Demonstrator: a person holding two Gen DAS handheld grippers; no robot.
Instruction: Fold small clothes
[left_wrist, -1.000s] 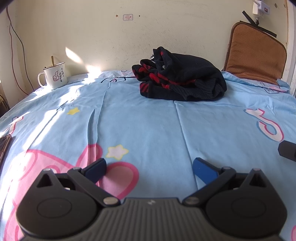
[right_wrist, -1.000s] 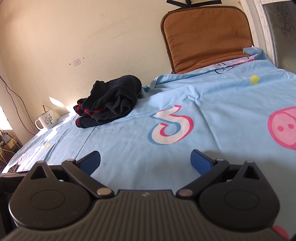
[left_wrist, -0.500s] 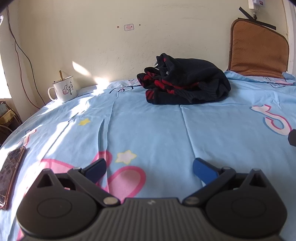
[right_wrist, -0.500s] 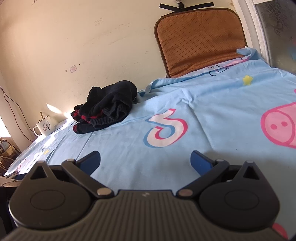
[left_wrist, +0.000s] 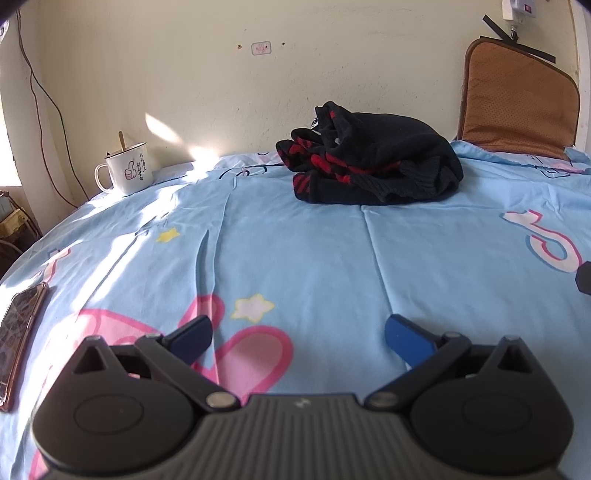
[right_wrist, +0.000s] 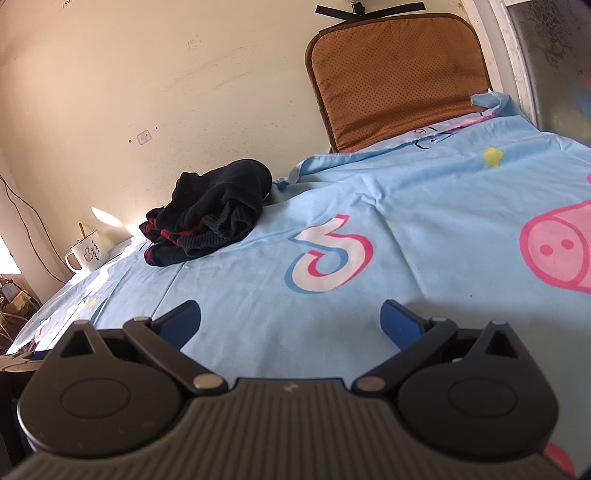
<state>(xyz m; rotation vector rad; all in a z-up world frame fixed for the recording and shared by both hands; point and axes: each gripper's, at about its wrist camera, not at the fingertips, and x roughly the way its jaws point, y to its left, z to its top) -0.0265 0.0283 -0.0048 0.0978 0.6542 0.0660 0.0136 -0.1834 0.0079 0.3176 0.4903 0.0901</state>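
We are holding the left gripper (left_wrist: 297, 338) low over a light blue bedsheet (left_wrist: 295, 251), its blue-tipped jaws standing wide apart and gripping nothing; beneath it a pink cartoon print and a pale star (left_wrist: 253, 307) are showing on the sheet. We are holding the right gripper (right_wrist: 290, 319) the same way, jaws spread and empty, over the sheet beside a pink, white and blue note-shaped logo (right_wrist: 328, 254) and a pink pig snout (right_wrist: 557, 251). The task garment, a black knitted piece with red stripes (left_wrist: 369, 170), is lying in a crumpled heap at the far side of the bed near the cream wall (left_wrist: 258, 92), well apart from both grippers; from the right wrist view it (right_wrist: 208, 218) is sitting to the left of the logo. A white enamel mug with a thumbs-up drawing (left_wrist: 127, 170), a stick standing in it, is resting at the far left edge of the bed. A phone in a clear case (left_wrist: 18, 332) is lying flat at the near left. A brown perforated cushion (right_wrist: 399, 77) is leaning upright against the wall at the far right.
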